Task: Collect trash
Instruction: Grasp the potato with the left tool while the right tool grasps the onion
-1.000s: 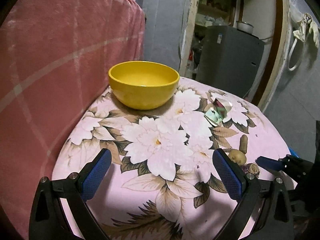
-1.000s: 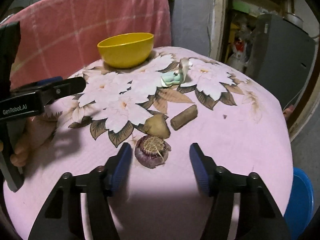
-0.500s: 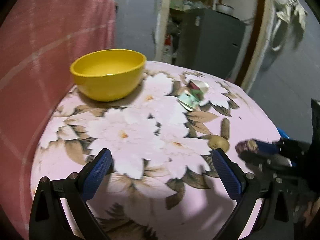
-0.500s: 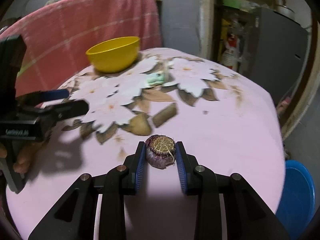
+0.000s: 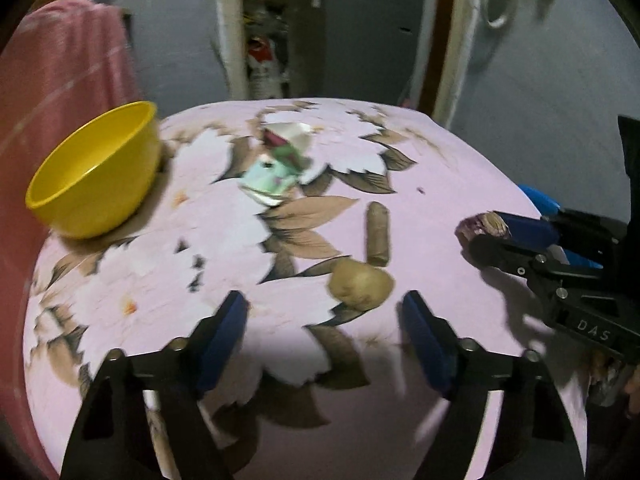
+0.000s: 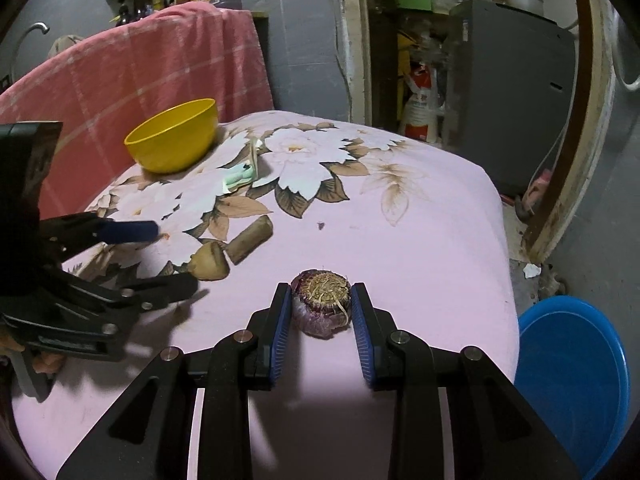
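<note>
Right gripper [image 6: 320,320]: pads clamped on onion end [image 6: 321,307], purple, root side up, over pink floral cloth [image 6: 420,240].
Left gripper [image 5: 324,340]: jaws closing, nothing between pads; potato piece [image 5: 361,283] just ahead, toward right finger.
Brown stub [image 5: 377,233]: touching potato piece, far side.
Wrapper [image 5: 276,172]: crumpled, mid-cloth, beyond stub.
Yellow bowl [image 5: 96,176]: far left edge of cloth, against red towel [image 6: 132,76].
Blue bin [image 6: 572,376]: on floor, right of table.
</note>
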The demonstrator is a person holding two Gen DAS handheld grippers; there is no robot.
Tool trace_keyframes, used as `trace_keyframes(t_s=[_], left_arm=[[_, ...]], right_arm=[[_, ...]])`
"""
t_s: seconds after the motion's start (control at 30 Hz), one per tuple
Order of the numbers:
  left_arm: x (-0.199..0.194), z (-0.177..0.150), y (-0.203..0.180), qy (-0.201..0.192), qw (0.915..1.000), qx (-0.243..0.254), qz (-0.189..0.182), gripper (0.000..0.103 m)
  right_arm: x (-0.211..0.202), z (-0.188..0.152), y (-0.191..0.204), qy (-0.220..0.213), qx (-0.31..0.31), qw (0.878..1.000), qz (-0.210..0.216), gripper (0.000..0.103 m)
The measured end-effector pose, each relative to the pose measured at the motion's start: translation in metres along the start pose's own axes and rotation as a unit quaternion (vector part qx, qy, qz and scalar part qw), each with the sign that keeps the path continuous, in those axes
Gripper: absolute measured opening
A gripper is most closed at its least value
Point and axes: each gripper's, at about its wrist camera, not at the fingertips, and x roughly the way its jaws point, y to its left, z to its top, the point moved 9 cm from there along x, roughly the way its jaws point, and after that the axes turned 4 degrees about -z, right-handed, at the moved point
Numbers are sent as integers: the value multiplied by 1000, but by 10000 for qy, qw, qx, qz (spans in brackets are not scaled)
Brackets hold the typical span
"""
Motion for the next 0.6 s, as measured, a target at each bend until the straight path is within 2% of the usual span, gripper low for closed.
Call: trace_keyframes(t_s=[0.27,0.47,0.6], left_arm=[[12,9,-13,99,9996,174,-188,34],[14,12,-12,80,9998,51,-156,31],[5,17,-9,-128,9994,-250,-188,30]], right_arm=[[-1,-1,-1,-7,47,10000,14,28],[-1,-1,1,-16,100,9999,102,28],[-5,1,2,-112,143,9997,147,28]])
